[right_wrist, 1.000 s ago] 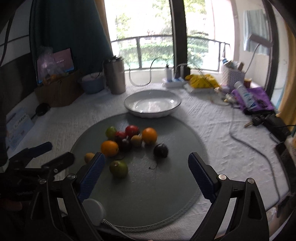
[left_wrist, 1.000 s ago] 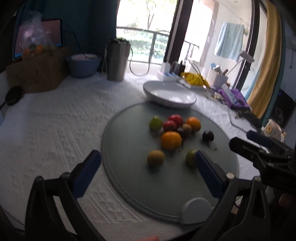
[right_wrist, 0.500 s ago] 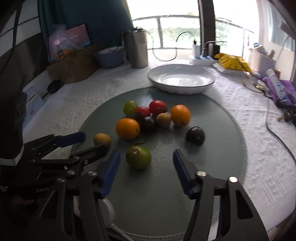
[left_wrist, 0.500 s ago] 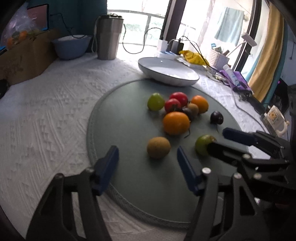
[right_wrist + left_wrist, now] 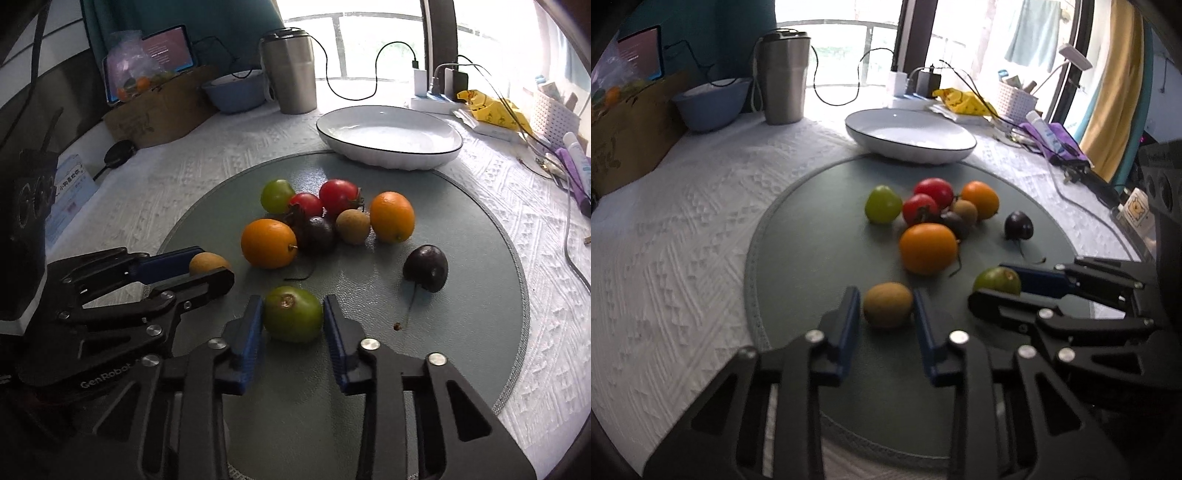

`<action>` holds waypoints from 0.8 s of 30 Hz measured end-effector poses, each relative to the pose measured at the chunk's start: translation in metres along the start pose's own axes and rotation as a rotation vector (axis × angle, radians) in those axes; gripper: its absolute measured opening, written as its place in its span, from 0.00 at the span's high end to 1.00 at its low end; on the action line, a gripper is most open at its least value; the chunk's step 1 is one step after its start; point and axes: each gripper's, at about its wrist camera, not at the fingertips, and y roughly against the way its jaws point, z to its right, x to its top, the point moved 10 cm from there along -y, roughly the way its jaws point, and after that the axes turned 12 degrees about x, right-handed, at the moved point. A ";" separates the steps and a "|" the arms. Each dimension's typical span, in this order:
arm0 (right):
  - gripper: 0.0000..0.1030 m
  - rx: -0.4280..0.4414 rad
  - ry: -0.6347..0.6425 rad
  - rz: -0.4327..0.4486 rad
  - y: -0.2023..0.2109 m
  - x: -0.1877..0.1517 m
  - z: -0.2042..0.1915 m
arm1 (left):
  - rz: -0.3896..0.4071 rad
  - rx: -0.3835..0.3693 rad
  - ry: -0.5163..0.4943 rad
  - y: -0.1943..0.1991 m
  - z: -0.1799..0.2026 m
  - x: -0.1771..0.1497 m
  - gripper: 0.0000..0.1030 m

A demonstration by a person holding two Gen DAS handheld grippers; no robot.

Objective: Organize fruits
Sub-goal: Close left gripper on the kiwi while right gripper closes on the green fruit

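I am only starting: the white dish (image 5: 389, 134) at the far edge of the round grey mat (image 5: 461, 332) is sitting bare, and every fruit is lying on the mat. My left gripper (image 5: 886, 314) is bracketing the brown kiwi (image 5: 887, 305), fingers just beside it, not visibly clenched. My right gripper (image 5: 293, 317) is flanking the green tomato (image 5: 291, 314) the same way, contact unclear. The oranges, red tomatoes and dark plum (image 5: 424, 267) are waiting untouched, so nearly all sorting is remaining, I am judging.
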 end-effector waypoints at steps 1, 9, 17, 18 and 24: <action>0.67 0.003 0.000 0.001 0.000 0.000 0.000 | -0.001 0.004 -0.002 0.000 0.000 0.000 0.72; 0.67 0.002 0.010 0.030 0.009 0.007 0.002 | 0.007 0.016 0.002 0.002 0.000 0.009 0.73; 0.67 -0.013 0.021 0.074 0.022 0.028 0.007 | 0.044 0.020 0.010 0.007 -0.002 0.032 0.72; 0.67 -0.014 0.023 0.079 0.023 0.031 0.008 | 0.049 0.020 0.009 0.007 -0.002 0.035 0.72; 0.67 -0.029 0.030 0.109 0.027 0.051 0.016 | 0.069 0.016 0.012 0.007 -0.004 0.053 0.73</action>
